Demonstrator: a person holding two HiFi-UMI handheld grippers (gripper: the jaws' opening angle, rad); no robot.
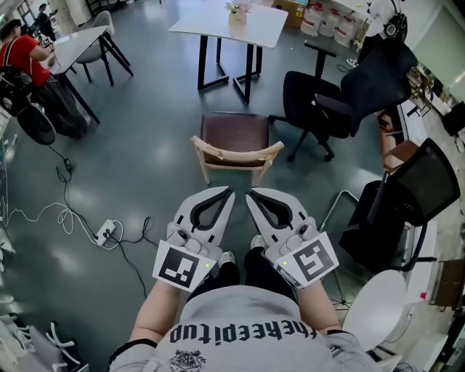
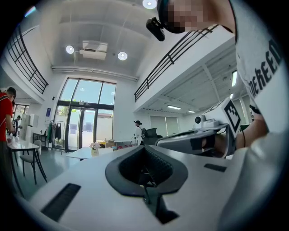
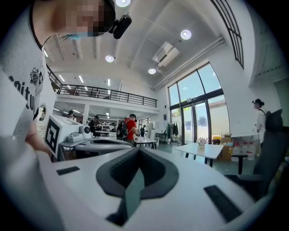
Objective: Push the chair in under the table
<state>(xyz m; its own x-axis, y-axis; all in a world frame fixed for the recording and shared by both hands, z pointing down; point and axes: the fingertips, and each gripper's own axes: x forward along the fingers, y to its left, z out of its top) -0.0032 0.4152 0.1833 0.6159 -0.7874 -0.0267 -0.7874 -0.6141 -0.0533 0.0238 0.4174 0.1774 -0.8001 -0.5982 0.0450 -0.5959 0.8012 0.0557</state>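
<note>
Left tongs (image 1: 229,191) closed, empty, right tongs (image 1: 249,194) closed, empty, chair (image 1: 236,138) ahead untouched

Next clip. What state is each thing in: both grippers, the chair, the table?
Left gripper: shut, empty, not touching the chair.
Right gripper: shut, empty, not touching the chair.
Chair: upright, standing out from the table, not pushed in.
Table: upright, flower pot on top.
</note>
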